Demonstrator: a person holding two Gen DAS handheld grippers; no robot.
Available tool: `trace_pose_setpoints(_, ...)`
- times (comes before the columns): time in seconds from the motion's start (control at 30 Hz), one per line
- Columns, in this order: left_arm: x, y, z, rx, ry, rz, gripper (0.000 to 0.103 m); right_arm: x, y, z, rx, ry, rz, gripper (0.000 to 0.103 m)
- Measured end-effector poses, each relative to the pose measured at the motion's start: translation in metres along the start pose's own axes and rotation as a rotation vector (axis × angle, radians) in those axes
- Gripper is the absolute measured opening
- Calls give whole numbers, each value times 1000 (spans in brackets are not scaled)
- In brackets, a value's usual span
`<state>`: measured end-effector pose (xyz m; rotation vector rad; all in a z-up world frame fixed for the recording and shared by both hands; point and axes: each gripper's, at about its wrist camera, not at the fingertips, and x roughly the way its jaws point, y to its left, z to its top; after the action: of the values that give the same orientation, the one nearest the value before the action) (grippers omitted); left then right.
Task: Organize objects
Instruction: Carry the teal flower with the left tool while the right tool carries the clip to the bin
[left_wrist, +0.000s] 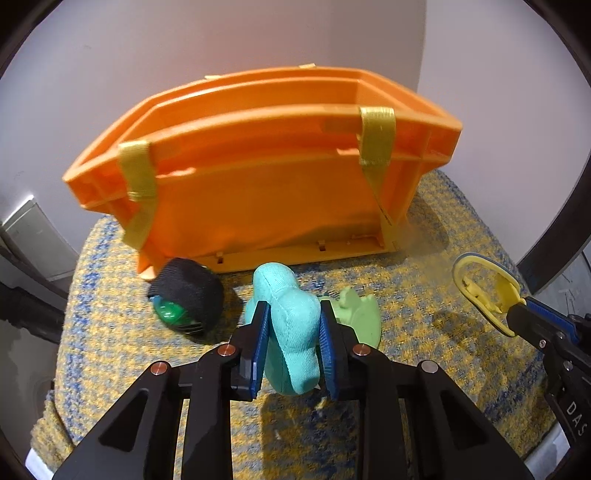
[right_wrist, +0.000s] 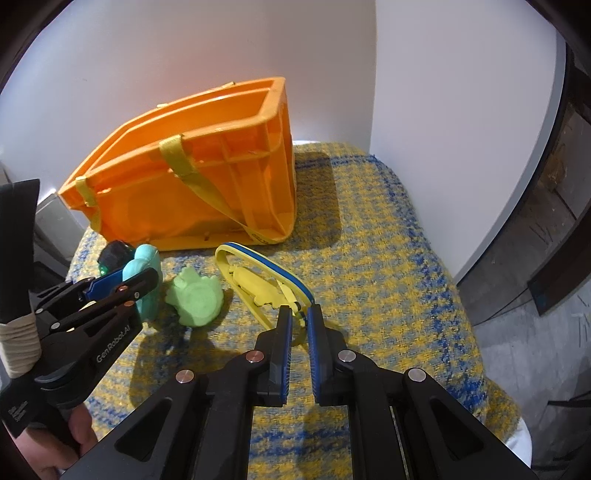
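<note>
An orange basket (left_wrist: 258, 177) with yellow straps stands at the back of the woven cloth, its top facing up. My left gripper (left_wrist: 293, 310) is shut on a teal plush toy (left_wrist: 291, 332), both blue pads pressing into its sides. A light green toy (left_wrist: 358, 314) lies just to its right, and a black wrap with a green ball (left_wrist: 186, 301) lies to its left. My right gripper (right_wrist: 299, 314) is shut on the near end of a yellow clip-like tool (right_wrist: 258, 284) with a blue-edged loop. In the right wrist view the left gripper (right_wrist: 122, 280) holds the teal plush (right_wrist: 146, 266) beside the green toy (right_wrist: 195, 299).
A yellow-and-blue woven cloth (right_wrist: 388, 240) covers the rounded table. White walls close in behind the basket (right_wrist: 192, 184) and to the right. The table drops off at the right and near edges. A hand (right_wrist: 74, 435) holds the left gripper's handle.
</note>
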<state>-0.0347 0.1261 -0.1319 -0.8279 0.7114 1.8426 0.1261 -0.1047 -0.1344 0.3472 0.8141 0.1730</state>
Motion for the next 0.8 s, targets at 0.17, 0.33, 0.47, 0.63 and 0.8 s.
trace_pose_setpoints(0.17, -20, 2, 6, 8, -34, 1, 26, -16, 7, 3, -7, -30, 7, 9)
trace_pose_setpoints(0.33, -49, 13, 10, 1, -72, 4, 26, -36, 16, 9, -16, -65, 14, 9)
trace_pose_setpoints(0.47, -72, 22, 15, -2, -108, 10, 26, -51, 22, 17, -25, -95, 22, 9)
trace_pose_setpoints(0.63, -92, 32, 27, -4, -143, 16, 26, -67, 33, 30, -41, -128, 37, 9)
trace_pose_setpoints(0.8, -111, 42, 43, -4, -179, 29, 26, -83, 43, 48, -56, -162, 52, 9)
